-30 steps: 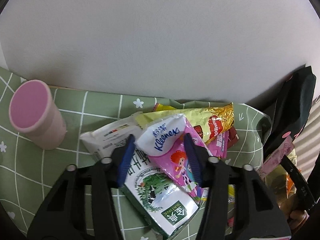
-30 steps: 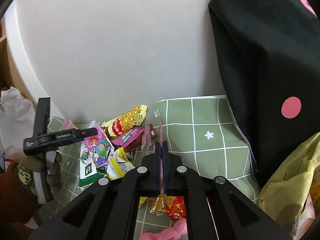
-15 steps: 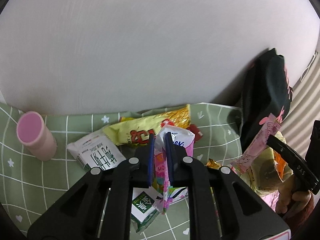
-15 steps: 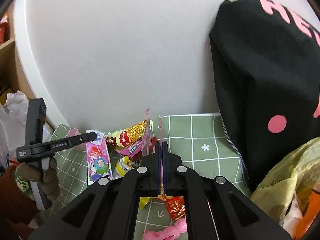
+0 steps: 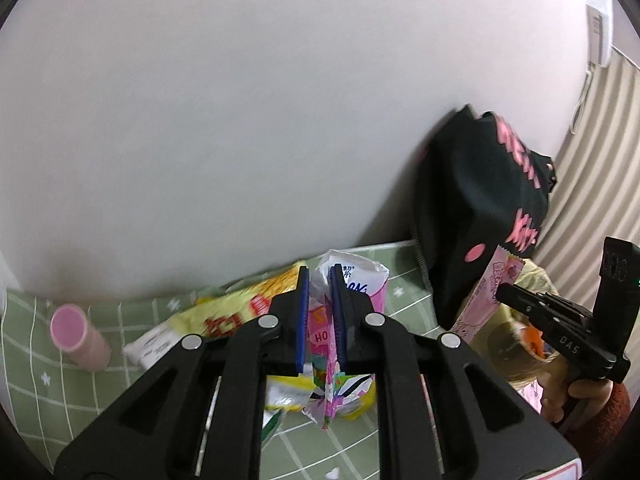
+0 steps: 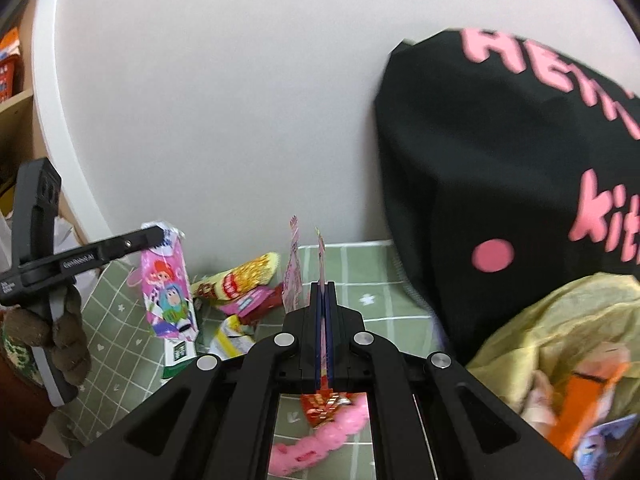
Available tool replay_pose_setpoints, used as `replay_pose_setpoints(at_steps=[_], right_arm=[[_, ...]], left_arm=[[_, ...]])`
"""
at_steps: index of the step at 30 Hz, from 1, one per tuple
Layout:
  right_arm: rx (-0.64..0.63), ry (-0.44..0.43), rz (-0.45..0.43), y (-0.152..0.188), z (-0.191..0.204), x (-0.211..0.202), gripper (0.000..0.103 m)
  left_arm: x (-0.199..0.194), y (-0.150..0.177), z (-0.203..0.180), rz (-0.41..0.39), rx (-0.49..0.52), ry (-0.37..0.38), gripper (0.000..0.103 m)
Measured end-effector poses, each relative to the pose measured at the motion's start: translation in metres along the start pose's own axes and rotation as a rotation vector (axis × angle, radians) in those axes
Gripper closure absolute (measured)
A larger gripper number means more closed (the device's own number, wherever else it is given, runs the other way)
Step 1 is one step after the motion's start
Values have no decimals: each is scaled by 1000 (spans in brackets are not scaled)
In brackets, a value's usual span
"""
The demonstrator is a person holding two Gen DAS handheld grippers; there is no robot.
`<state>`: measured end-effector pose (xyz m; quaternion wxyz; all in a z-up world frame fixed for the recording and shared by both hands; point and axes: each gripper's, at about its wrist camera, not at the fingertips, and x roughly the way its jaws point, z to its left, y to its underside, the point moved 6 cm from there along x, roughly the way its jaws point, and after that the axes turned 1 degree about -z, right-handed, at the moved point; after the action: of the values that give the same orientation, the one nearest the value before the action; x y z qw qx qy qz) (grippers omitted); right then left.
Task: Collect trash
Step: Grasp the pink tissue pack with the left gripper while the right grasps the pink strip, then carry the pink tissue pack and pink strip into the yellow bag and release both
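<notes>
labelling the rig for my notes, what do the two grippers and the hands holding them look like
Both the left gripper and right gripper are matte black plastic with silver pivot screws, blue finger pads and small white lettering on the body. The left hand wears a brown knit glove; the right hand is bare, with a red sleeve.

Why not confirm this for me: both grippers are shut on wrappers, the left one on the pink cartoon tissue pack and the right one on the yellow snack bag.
Not quite. The right gripper is shut on a thin pink wrapper, not the yellow snack bag, which lies on the green tablecloth in the right wrist view. The left gripper is indeed shut on the pink cartoon tissue pack.
</notes>
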<state>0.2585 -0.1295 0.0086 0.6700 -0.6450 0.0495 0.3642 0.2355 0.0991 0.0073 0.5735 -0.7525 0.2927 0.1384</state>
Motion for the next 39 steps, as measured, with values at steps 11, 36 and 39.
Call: replay_pose_setpoints(at_steps=[11, 36, 39], right_arm=[[0, 180, -127, -30, -83, -72, 100], [176, 435, -252, -13, -238, -191, 100], [186, 436, -246, -10, -243, -191, 100]], left_arm=[[18, -47, -105, -43, 124, 147, 93], [83, -56, -311, 16, 193, 486, 93], [96, -48, -324, 45, 197, 510, 93]])
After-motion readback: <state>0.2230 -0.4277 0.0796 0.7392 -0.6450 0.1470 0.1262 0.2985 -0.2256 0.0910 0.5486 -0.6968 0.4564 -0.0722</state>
